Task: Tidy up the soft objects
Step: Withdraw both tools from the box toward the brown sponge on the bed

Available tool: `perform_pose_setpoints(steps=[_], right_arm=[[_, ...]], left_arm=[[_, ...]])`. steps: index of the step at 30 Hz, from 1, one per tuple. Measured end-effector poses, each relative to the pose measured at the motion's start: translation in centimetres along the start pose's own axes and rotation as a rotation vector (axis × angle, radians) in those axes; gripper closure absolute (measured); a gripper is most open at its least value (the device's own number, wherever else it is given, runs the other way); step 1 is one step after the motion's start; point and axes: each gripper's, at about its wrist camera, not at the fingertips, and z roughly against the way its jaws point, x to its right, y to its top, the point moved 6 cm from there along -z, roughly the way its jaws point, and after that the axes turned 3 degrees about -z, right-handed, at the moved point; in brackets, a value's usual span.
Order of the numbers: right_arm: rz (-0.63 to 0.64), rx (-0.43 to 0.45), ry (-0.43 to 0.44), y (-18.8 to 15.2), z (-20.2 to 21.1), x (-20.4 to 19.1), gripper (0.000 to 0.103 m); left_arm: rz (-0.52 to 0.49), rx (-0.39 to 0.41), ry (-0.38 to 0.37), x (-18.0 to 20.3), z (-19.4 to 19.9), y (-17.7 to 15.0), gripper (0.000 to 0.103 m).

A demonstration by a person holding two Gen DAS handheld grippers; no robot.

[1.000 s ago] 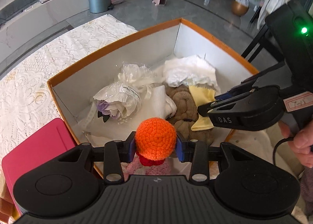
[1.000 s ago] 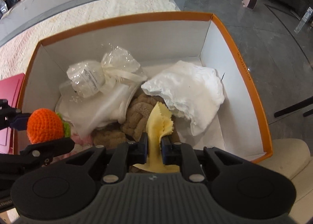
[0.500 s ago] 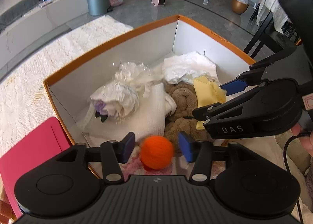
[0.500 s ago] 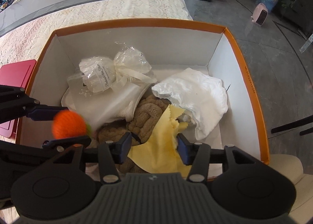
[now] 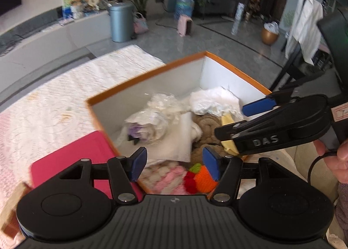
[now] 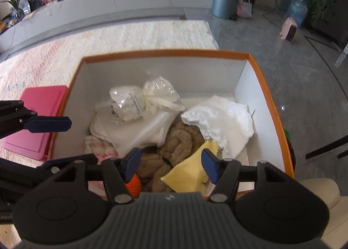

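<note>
1. Now both grippers hang over the orange-rimmed box on the lace-covered tabletop, each with nothing between its pads.
2. Left gripper: its jaws have just been opening and stand wide apart; the orange crochet toy lies free below them in the near corner of the box, on a pink-and-white knit piece.
3. Right gripper: its jaws have just been opening and stand well apart; the yellow cloth lies loose under them, draped over a brown plush braid.
4. Deeper in the box sit a white crumpled cloth, a folded white towel and a cellophane-wrapped flower bundle on top of the towel.
5. Outside the box, just beside its left wall, lies a pink flat case.
6. From the left wrist view, a hand grips the right gripper's handle at the frame's right edge.
</note>
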Motion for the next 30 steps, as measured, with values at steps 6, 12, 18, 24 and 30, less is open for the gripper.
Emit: perform_pose_setpoints(steps=[6, 12, 18, 24, 30], right_arm=[[-0.004, 0.102, 0.035, -0.5, 2.2, -2.6, 0.039], [0.019, 0.192, 0.098, -1.4, 4.1, -7.3, 0.037], [0.069, 0.251, 0.178, -2.3, 4.8, -13.3, 0.037], [0.119, 0.26, 0.23, -3.4, 4.3, -18.8, 0.037], [0.223, 0.272, 0.244, -4.0, 3.6, -23.4, 0.037]], left_arm=[[0.045, 0.071, 0.081, -2.2, 3.6, -1.3, 0.034], [0.13, 0.126, 0.176, -5.3, 6.7, -3.6, 0.034], [0.186, 0.131, 0.274, -8.9, 9.0, -6.4, 0.034], [0.25, 0.122, 0.325, -12.2, 10.8, -9.6, 0.04], [0.299, 0.124, 0.34, -14.9, 12.2, -12.6, 0.044]])
